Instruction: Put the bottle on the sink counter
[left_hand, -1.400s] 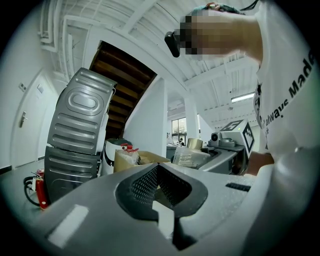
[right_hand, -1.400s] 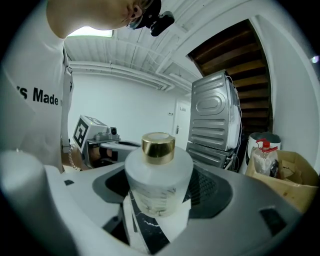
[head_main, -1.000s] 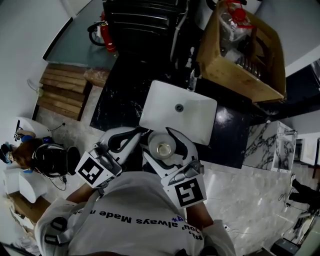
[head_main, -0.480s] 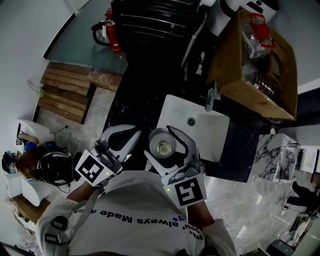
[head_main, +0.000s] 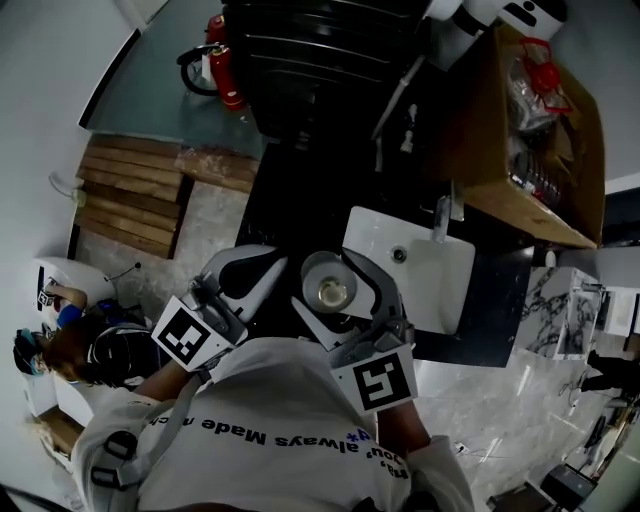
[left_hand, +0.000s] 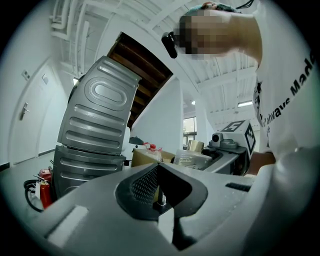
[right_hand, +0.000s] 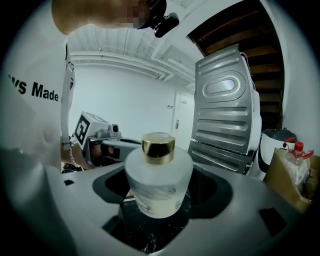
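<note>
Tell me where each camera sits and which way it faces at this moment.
Head view: on the person's head, facing steeply down at the sink; shirt, left tool and right tool show.
Left gripper view: rides the left tool, looking along its shut, empty jaws; shirt at right.
Right gripper view: rides the right tool, along jaws clamping the bottle; shirt at left.
Both gripper views share the ribbed grey panel.
</note>
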